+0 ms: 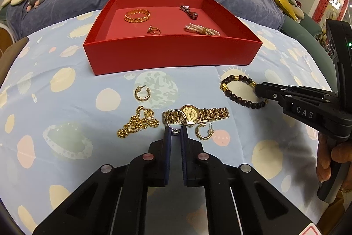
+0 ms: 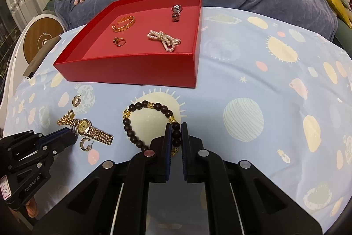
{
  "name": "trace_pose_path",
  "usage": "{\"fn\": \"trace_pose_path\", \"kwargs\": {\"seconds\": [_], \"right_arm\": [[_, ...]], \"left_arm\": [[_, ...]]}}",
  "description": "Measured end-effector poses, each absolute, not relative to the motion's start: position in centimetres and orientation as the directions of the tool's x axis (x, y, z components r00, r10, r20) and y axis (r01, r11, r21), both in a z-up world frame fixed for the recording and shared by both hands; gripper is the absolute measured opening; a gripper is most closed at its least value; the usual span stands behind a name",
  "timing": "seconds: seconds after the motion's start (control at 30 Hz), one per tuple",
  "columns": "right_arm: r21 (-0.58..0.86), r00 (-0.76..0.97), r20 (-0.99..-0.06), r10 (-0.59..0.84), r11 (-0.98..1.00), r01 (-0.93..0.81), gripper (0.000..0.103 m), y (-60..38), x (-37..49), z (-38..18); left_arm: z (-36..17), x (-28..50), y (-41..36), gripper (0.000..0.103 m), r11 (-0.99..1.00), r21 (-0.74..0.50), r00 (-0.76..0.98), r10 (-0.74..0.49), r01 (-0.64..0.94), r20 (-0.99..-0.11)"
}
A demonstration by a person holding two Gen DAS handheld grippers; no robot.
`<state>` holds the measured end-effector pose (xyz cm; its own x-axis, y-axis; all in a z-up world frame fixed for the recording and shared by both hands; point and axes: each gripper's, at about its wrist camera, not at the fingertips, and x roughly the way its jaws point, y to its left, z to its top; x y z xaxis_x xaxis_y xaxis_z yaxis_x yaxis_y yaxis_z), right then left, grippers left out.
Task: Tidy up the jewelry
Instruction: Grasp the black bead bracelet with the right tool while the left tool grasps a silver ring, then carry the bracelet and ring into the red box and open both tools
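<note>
Silver ring (image 1: 175, 117), frame centre, pinched in my left tool (image 1: 175, 132), bead bracelet (image 2: 151, 122) clamped in my right tool (image 2: 176, 133), both presumably bound for the red tray (image 1: 171, 52).

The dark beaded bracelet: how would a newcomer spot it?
Start at the red tray; on the blue cloth in front of it, right of the gold watch, lies the beaded bracelet. Only it has dark round beads with gold spacers, pinched by the right gripper.

Red box (image 1: 171, 54) — pale-blue cloth (image 1: 66, 85), cream and pink spots.
</note>
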<state>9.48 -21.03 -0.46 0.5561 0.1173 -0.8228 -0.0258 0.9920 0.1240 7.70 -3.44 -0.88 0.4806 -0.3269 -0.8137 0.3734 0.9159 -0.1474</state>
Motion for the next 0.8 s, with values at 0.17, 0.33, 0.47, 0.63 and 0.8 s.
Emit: {"fn": "trace_pose_path", "kwargs": {"seconds": [0.17,0.33,0.47,0.63,0.8], "right_arm": [[0.131,0.570,-0.812,0.126,0.991,-0.032,0.007,-21.0,9.3,0.3],[0.142,0.606,-0.784,0.138,0.989,-0.042,0.007,-21.0,8.9,1.9],[0.150,0.633,-0.759,0.150,0.987,-0.054,0.007,-21.0,8.5,3.3],[0.147,0.660,-0.736,0.151,0.987,-0.062,0.007,-21.1,8.2,4.8],[0.143,0.682,-0.717,0.144,0.988,-0.058,0.007,-21.4,8.2,6.2]], "left_arm": [[-0.7,7.7,-3.3,0.006,0.916,-0.154,0.481,-0.331,0.370,-0.812],[0.5,7.4,-2.6,0.006,0.913,-0.181,0.490,-0.354,0.366,-0.796],[1.6,7.4,-2.2,0.006,0.913,-0.195,0.501,-0.364,0.357,-0.785],[2.9,7.9,-1.9,0.006,0.915,-0.210,0.515,-0.372,0.345,-0.772],[4.4,8.6,-1.9,0.006,0.917,-0.217,0.535,-0.374,0.334,-0.757]]}}
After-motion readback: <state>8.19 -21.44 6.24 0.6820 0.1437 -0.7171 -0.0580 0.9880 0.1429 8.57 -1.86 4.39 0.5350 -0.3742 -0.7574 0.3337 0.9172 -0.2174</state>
